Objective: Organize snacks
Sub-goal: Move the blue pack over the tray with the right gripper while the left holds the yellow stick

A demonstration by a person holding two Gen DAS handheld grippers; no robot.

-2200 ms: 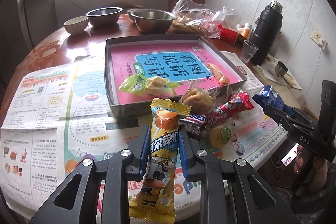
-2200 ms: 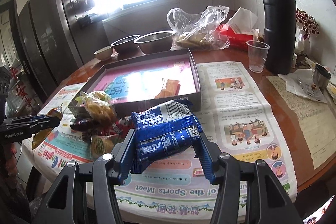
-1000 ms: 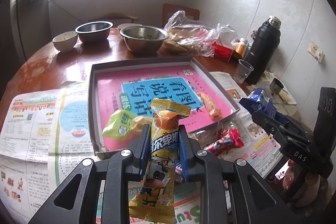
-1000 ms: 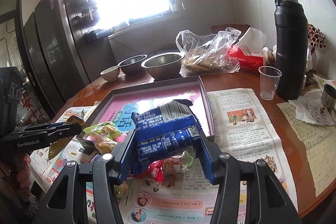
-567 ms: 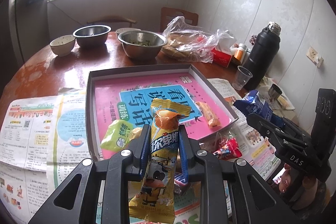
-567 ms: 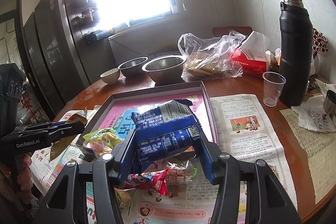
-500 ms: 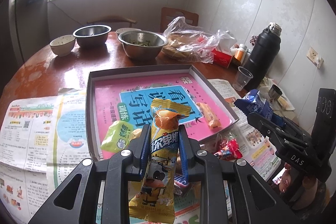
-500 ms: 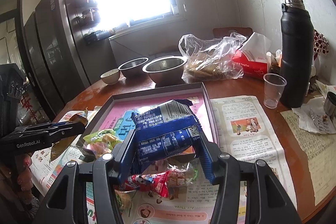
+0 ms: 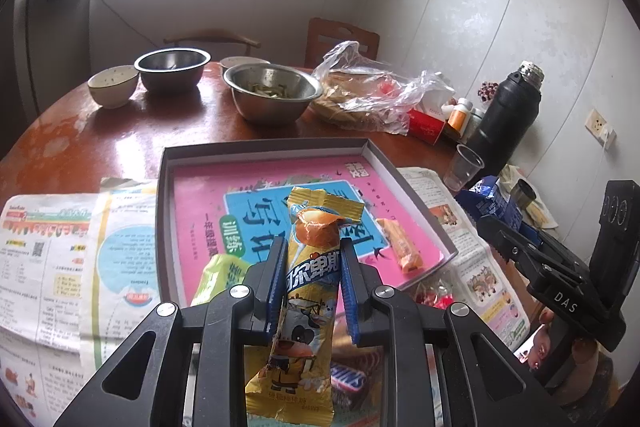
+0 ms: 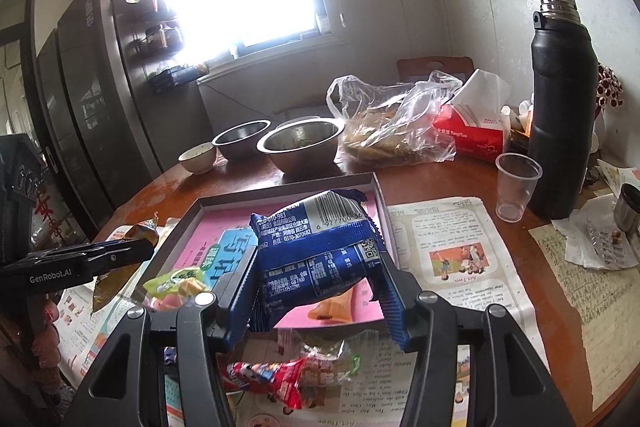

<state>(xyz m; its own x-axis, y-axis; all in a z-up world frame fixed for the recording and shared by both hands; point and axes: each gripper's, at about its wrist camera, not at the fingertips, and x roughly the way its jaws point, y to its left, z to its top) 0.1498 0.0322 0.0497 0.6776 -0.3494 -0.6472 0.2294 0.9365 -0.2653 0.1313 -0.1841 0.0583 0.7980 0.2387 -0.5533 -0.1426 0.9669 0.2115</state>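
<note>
Here, a round wooden table (image 9: 100,143) spread with newspaper (image 9: 60,267) is seen beyond both tools, and a shallow grey box (image 9: 264,147) lined with a pink book cover lies just ahead of them, apparently chosen as the collecting place for the snacks. Two items are already inside it: a green packet (image 9: 218,273) near the front wall and a small orange bar (image 9: 402,247) toward the right. The blue biscuit packet (image 10: 320,255) is clamped across its width by the right gripper (image 10: 316,287) and held above the box's near edge, seemingly ready to be set down inside. The yellow wafer bar (image 9: 308,291) is pinched lengthwise in the closed jaws of the left gripper (image 9: 308,283), raised over the box's front. Directly beneath the tools, a red wrapper (image 10: 272,375) and other loose sweets are left on the newspaper, not yet sorted. Steel bowls (image 9: 272,95) and a black flask (image 10: 560,115) are kept far beyond the box.
</note>
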